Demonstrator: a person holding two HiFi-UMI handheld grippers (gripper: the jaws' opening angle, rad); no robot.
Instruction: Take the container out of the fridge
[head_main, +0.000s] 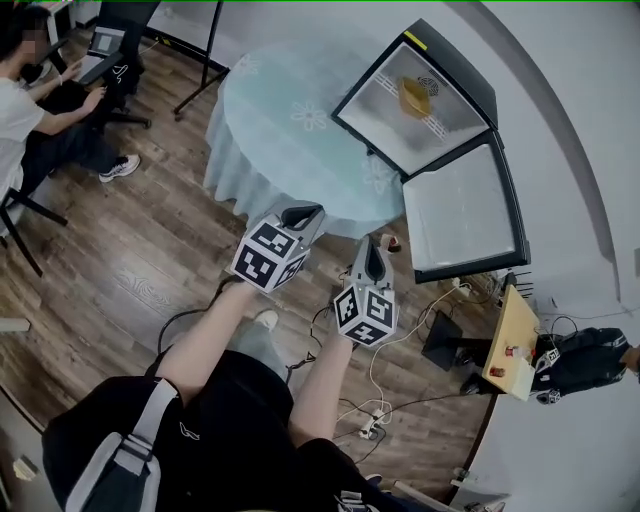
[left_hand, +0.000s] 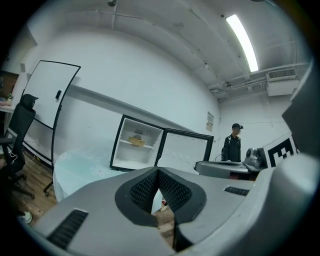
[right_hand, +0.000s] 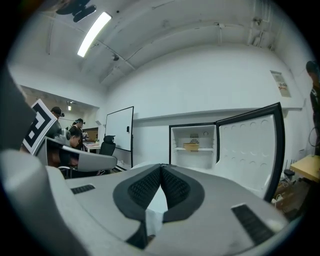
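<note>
My left gripper (head_main: 305, 212) and right gripper (head_main: 375, 245) hang before me, jaws together and holding nothing. Past the bench (head_main: 262, 140), the fridge (head_main: 380, 112) stands open. The container (head_main: 414, 97) sits on its shelf, well apart from me. Reaching, grasping and lifting out are all left to do.

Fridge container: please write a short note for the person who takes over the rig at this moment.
Left gripper: jaws shut, nothing between them, held well short of the fridge.
Right gripper: jaws shut, empty, beside the left one.
Things: the fridge door stands wide open; the yellow container sits on a shelf inside.
Done: the door is open.
Left: move in, open one gripper, grip the container, bring it out.
</note>
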